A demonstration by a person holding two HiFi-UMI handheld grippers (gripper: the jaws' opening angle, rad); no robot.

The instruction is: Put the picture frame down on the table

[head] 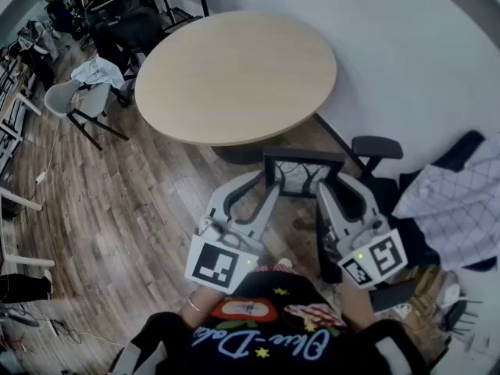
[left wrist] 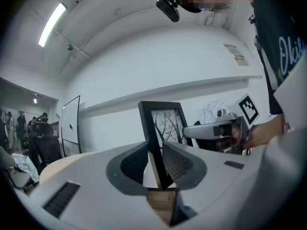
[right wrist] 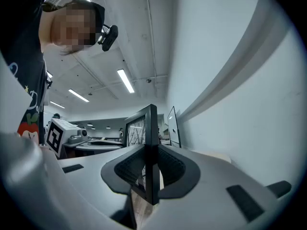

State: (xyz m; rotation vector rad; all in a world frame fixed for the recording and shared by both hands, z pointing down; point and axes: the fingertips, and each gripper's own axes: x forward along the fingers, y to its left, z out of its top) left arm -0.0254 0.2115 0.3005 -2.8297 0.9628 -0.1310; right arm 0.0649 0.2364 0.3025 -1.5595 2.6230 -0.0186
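Carrying stage. My left gripper (head: 269, 183) and right gripper (head: 331, 186) are each clamped on one side edge of the picture frame (head: 301, 170), holding it in the air above the wooden floor (head: 141, 209). The round table (head: 234, 76) lies at twelve o'clock, apart from the frame. By my judgement, what is left is to reach forward, lower and release.

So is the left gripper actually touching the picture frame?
Touching. The left gripper view shows the left gripper shut on the picture frame, with both jaws pressed against the frame's black side edge and no gap on either side.
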